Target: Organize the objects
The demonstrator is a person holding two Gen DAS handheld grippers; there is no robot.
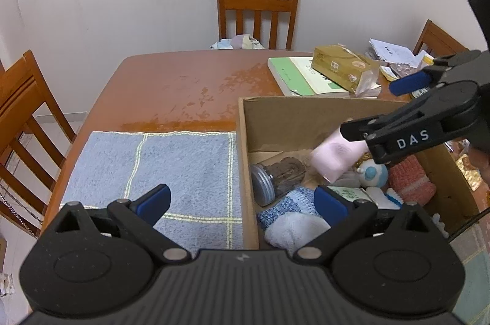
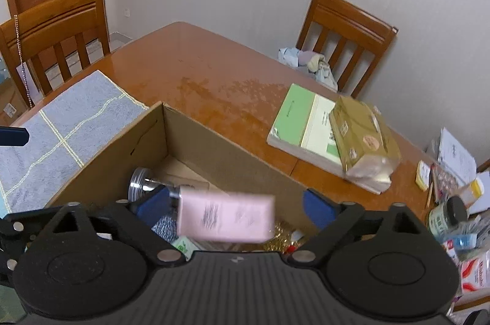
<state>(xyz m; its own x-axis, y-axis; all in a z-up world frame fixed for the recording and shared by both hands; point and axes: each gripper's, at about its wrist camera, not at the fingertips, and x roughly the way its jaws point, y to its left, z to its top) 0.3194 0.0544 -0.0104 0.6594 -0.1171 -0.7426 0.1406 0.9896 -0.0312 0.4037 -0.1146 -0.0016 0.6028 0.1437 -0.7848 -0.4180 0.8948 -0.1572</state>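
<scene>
A cardboard box [image 1: 245, 147] [image 2: 153, 126] on the wooden table holds a glass jar with a metal lid [image 1: 263, 182] [image 2: 141, 182], blue-white socks [image 1: 291, 217], a pink knit item [image 1: 410, 181], a small white-blue toy [image 1: 372, 173] and other items. A pink box [image 1: 332, 156] [image 2: 226, 216], blurred, is in the air above the contents, between the right gripper's spread fingers, touching neither pad. My right gripper [image 2: 235, 205] [image 1: 370, 110] is open over the box. My left gripper [image 1: 242, 202] is open and empty, straddling the box's left wall.
A blue-grey towel [image 1: 147, 171] [image 2: 61, 122] lies left of the box. Behind it are a green book [image 1: 294, 73] [image 2: 297, 116] with a gold tissue pack [image 1: 340, 67] [image 2: 361, 138] on it, and papers and jars at the right. Wooden chairs [image 1: 257, 12] surround the table.
</scene>
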